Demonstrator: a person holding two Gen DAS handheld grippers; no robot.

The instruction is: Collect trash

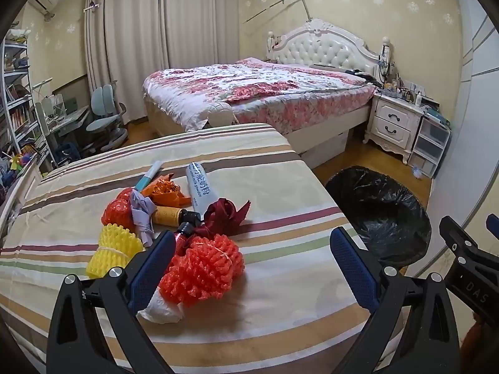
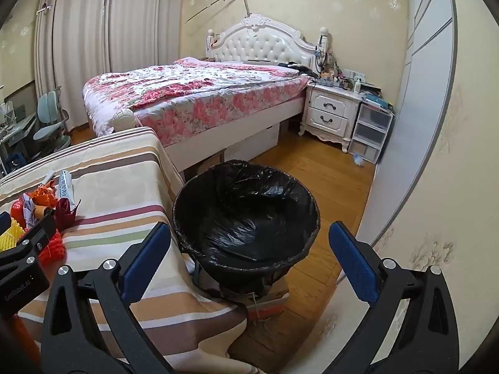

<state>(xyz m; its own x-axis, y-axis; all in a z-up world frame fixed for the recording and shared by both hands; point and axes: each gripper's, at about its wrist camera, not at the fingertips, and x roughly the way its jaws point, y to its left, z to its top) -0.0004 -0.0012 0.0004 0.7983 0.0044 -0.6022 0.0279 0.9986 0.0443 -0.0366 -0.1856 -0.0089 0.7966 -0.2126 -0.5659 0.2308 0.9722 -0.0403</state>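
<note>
A pile of trash lies on the striped tabletop (image 1: 255, 155). Nearest the left gripper (image 1: 252, 268) is an orange foam net (image 1: 205, 268) with a white crumpled paper (image 1: 162, 308) just beside it. To its left sits a yellow foam net (image 1: 112, 249), and behind that a red foam net (image 1: 120, 210). Among them lie a lilac paper scrap (image 1: 142, 215), an amber bottle (image 1: 174, 216) with a black cap, a dark red ribbon (image 1: 227, 215), a crumpled orange wrapper (image 1: 165, 191), a teal and white pen (image 1: 151, 176) and a white tube (image 1: 199, 187) bearing blue characters and a line of small Latin print too fine to read.

The left gripper's blue-padded fingers (image 1: 152, 268) stand wide apart, holding nothing; the orange foam net lies between them, below and untouched as far as can be seen. The right gripper (image 2: 249, 261) is likewise spread wide and empty, hovering over the black-lined trash bin (image 2: 193, 199) that stands on the wooden floor (image 2: 312, 168) just beside the tabletop.

In the right wrist view the left gripper's body reads "GenRobot.AI". In the left wrist view the right gripper's body shows "DAS". A floral-covered bed (image 2: 193, 93) stands behind.
</note>
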